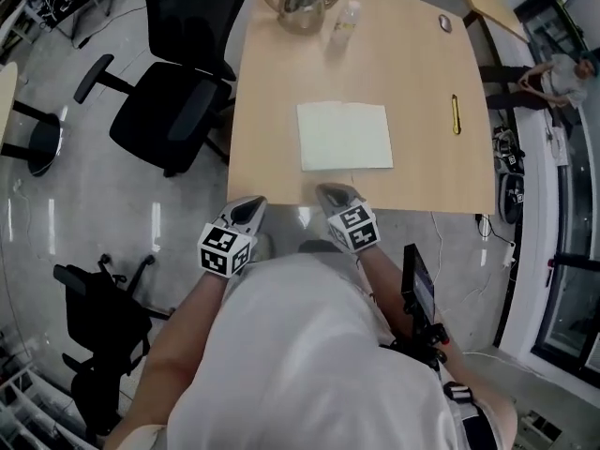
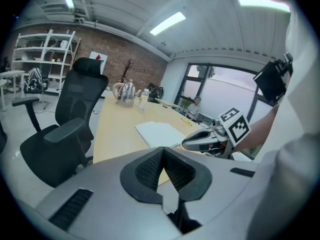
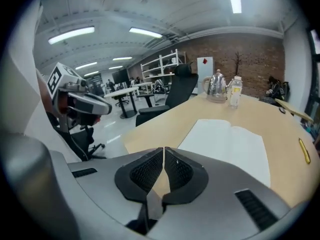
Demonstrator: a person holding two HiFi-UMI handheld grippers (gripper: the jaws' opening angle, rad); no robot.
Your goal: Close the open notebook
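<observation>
Notebook [image 1: 345, 136] lies open on bench [image 1: 272, 82]; left gripper [image 1: 249, 208] and right gripper [image 1: 334, 196] hover short of it, jaws together, empty, apparently staged for approach.

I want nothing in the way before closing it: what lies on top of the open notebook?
Nothing: both pages of the notebook lie bare. Anything beneath it is hidden.

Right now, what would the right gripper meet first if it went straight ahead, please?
The right gripper would probably meet the bare near strip of the light wooden table first; the open white notebook lies just beyond, slightly right. Height unclear.
</observation>
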